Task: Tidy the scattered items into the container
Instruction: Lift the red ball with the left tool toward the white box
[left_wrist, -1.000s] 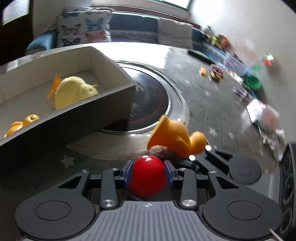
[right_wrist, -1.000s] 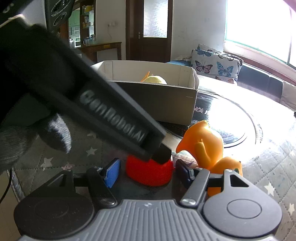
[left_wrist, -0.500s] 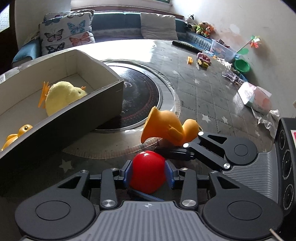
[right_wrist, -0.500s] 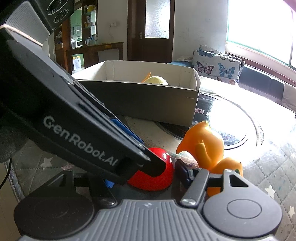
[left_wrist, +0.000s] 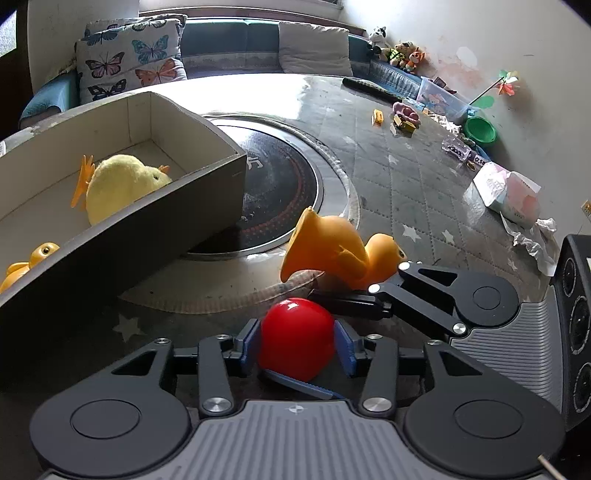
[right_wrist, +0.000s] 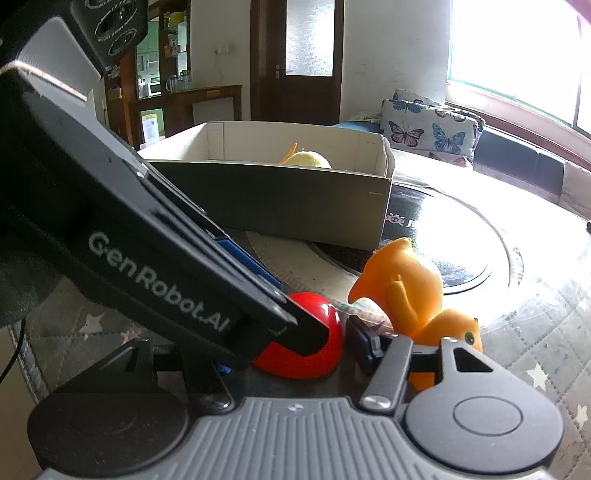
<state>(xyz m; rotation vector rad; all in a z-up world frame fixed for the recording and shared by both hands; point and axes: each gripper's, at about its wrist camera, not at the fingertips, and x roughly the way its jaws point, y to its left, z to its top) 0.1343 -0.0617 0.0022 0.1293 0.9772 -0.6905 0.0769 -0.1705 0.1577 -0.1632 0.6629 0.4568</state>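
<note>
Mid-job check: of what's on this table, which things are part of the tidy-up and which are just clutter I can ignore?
Part of the job:
- red ball, between the left tongs, which have just been opening
- orange duck, lying beside the ball
- cardboard box, already holding a yellow plush chick
- right tongs, also at the ball

Lying about:
- green bowl
- crumpled wrappers
- butterfly cushion

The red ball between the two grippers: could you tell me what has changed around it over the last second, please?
The left gripper has just been opening: its blue pads, tight against the red ball a second ago, now stand slightly off it. The right gripper has closed somewhat around the same ball; whether it grips is unclear. The ball, orange duck and box with its yellow chick stayed put.
</note>
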